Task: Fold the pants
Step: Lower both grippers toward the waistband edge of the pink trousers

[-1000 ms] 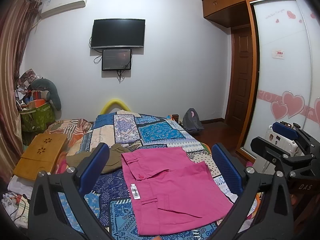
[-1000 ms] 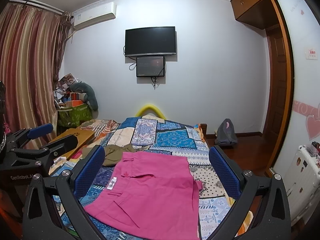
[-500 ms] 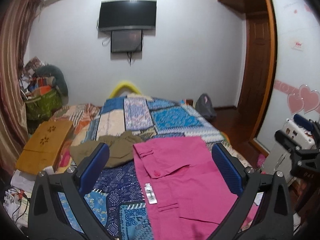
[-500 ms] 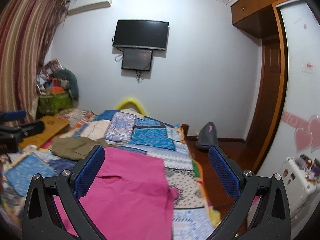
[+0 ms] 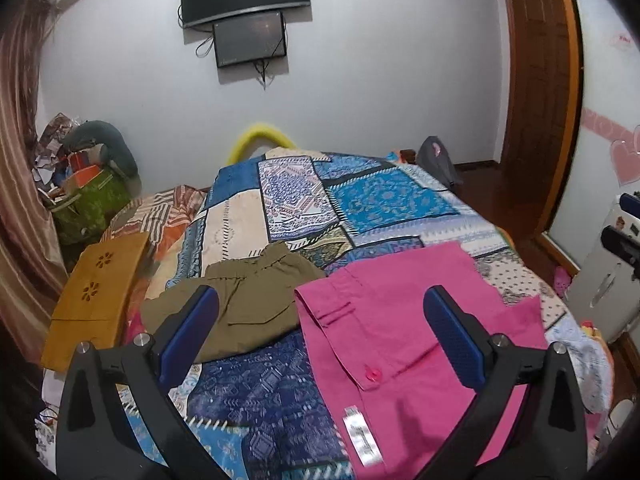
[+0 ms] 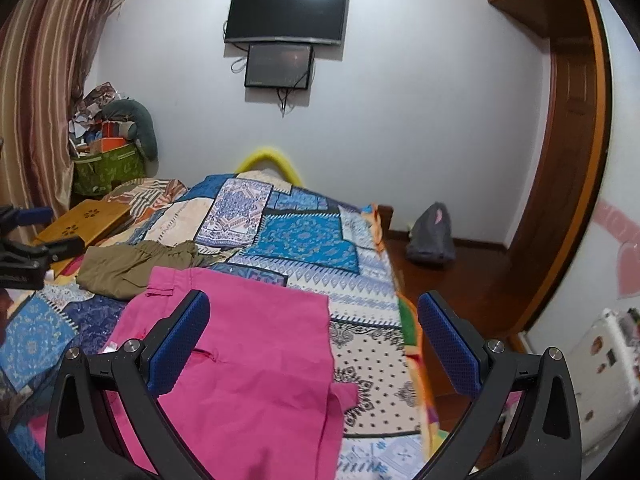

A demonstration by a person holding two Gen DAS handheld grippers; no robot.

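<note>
Pink pants (image 5: 404, 340) lie flat on the patchwork bedspread (image 5: 360, 200), waistband toward the far side, a white label (image 5: 362, 436) showing near the front. They also show in the right wrist view (image 6: 248, 364). My left gripper (image 5: 320, 328) is open and empty, hovering over the pants' left edge. My right gripper (image 6: 314, 332) is open and empty, above the pants' right side. An olive garment (image 5: 244, 308) lies left of the pink pants, also in the right wrist view (image 6: 132, 268).
A wooden lap tray (image 5: 96, 292) lies at the bed's left. A green bag (image 6: 108, 168) with clutter stands by the curtain. A grey backpack (image 6: 432, 236) sits on the floor right of the bed. A white appliance (image 5: 604, 280) stands at the right.
Both grippers have moved forward and lower toward the bed; the pink pants appear larger and closer. Both grippers stay open and the pants have not been touched.
</note>
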